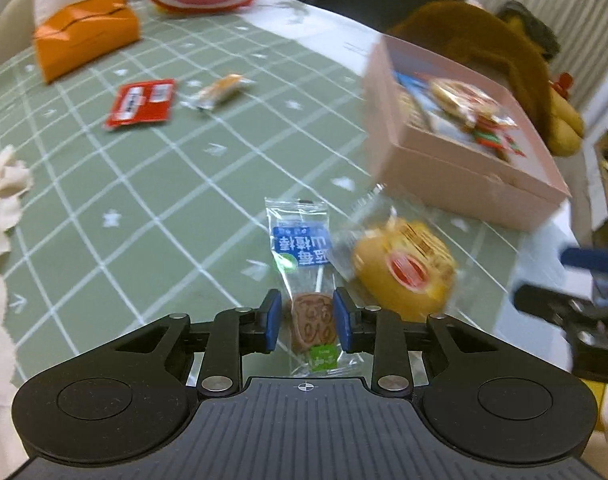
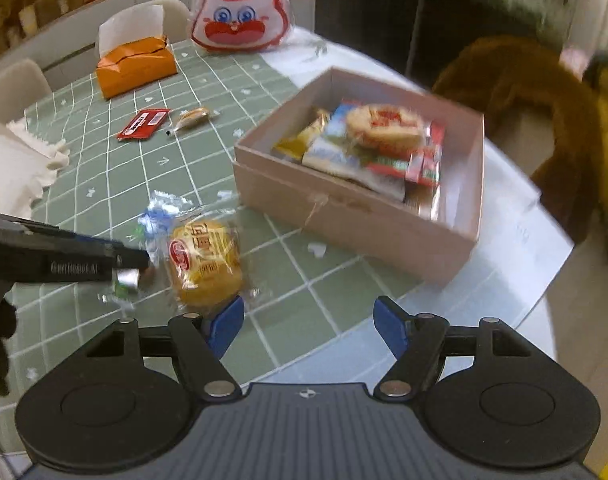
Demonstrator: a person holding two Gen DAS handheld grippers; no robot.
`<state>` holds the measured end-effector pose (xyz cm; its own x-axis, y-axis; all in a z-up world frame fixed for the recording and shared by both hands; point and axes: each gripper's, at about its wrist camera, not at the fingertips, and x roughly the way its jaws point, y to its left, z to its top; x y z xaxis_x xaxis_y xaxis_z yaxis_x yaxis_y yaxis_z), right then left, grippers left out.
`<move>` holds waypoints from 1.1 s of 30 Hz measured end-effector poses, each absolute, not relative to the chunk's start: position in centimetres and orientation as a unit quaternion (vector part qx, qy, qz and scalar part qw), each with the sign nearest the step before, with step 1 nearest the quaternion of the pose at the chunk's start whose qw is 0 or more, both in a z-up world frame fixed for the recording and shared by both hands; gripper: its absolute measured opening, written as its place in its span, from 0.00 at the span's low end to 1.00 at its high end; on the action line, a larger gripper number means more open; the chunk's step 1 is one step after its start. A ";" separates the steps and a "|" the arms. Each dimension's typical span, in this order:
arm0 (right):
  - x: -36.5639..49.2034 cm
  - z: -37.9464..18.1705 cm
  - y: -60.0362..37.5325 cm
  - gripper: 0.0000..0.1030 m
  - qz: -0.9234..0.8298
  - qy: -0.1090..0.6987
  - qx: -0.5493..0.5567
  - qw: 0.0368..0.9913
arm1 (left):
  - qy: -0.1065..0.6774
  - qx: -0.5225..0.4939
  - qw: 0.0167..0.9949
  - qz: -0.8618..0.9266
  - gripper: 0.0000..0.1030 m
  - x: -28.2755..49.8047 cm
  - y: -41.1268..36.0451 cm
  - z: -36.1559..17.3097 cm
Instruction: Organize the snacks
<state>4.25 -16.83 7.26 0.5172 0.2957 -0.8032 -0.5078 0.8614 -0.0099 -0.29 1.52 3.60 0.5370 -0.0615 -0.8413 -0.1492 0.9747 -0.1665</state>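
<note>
L gripper (image 1: 307, 320) is narrowing round the lollipop (image 1: 312, 322), prob. bound for the pink box (image 1: 455, 176). Pad contact: can't tell. R gripper (image 2: 308, 326) is gaping wide, empty, beside the yellow cake (image 2: 206, 266).

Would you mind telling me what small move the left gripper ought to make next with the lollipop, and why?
Probably close the left gripper a little further on the wrapped lollipop, then lift. Its blue pads already flank the brown candy head, seemingly with slight gaps. The pink box sits open nearby with snacks inside, so a firm grip should come first.
</note>
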 end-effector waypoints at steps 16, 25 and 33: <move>8.3 4.6 -11.3 0.55 0.302 0.529 -0.043 0.792 | 0.475 -0.163 0.864 0.020 0.29 -3.0 3.0 3.1; 5.6 4.7 -14.9 0.49 0.299 0.544 -0.032 0.784 | 0.486 -0.155 0.860 -0.009 0.28 -3.3 2.0 3.0; 4.8 5.0 -17.7 0.51 0.271 0.536 -0.037 0.799 | 0.485 -0.162 0.859 0.003 0.28 -3.4 1.7 2.9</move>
